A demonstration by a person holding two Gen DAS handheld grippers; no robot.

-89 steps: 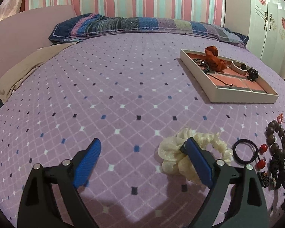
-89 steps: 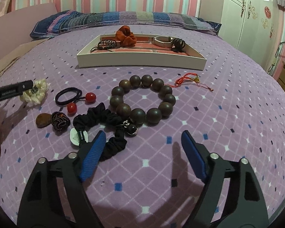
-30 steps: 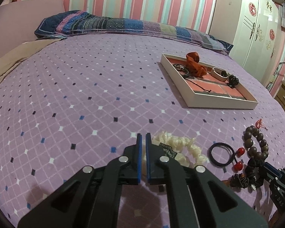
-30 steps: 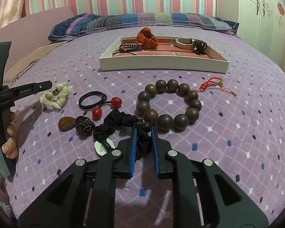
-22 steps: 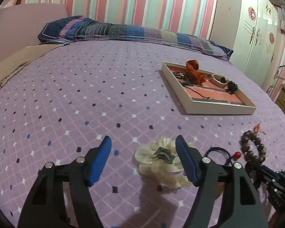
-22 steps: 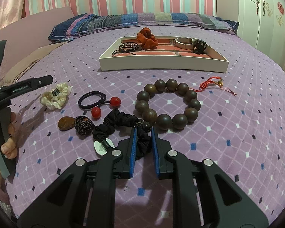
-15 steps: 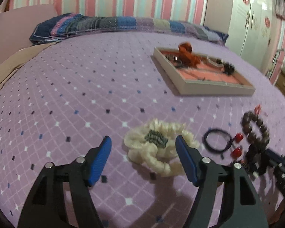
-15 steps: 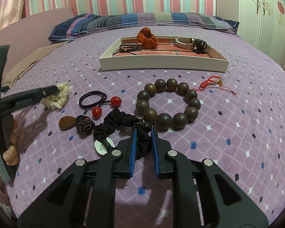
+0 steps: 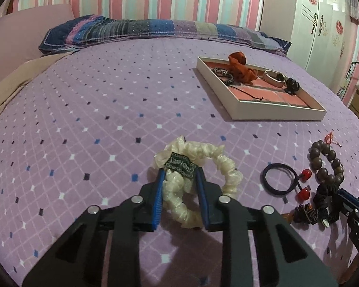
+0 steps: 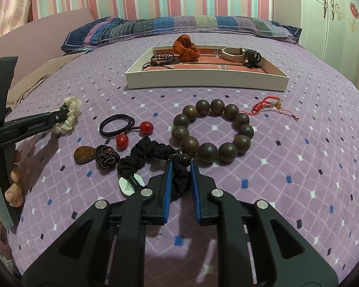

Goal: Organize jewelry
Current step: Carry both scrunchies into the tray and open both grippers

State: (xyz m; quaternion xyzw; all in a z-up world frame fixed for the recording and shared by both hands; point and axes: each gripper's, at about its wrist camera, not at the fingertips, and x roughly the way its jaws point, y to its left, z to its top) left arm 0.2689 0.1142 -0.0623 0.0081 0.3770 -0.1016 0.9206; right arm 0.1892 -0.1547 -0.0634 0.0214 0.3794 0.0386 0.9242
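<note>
On the purple bedspread [image 9: 107, 110], both tongs bite scrunchies.
Left gripper [image 9: 180, 179] is closing around the cream scrunchie [image 9: 198, 165]; right gripper [image 10: 180, 174] pinches the black scrunchie [image 10: 150, 153], presumably bound for the white tray [image 10: 203, 79] beyond.

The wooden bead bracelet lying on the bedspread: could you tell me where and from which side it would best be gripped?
Judging by its pose, grip the wooden bead bracelet across one bead on the near arc, coming from above with one finger inside the open ring and one outside. It lies flat, so its sides offer little purchase, and the black scrunchie crowds its near-left edge.
</note>
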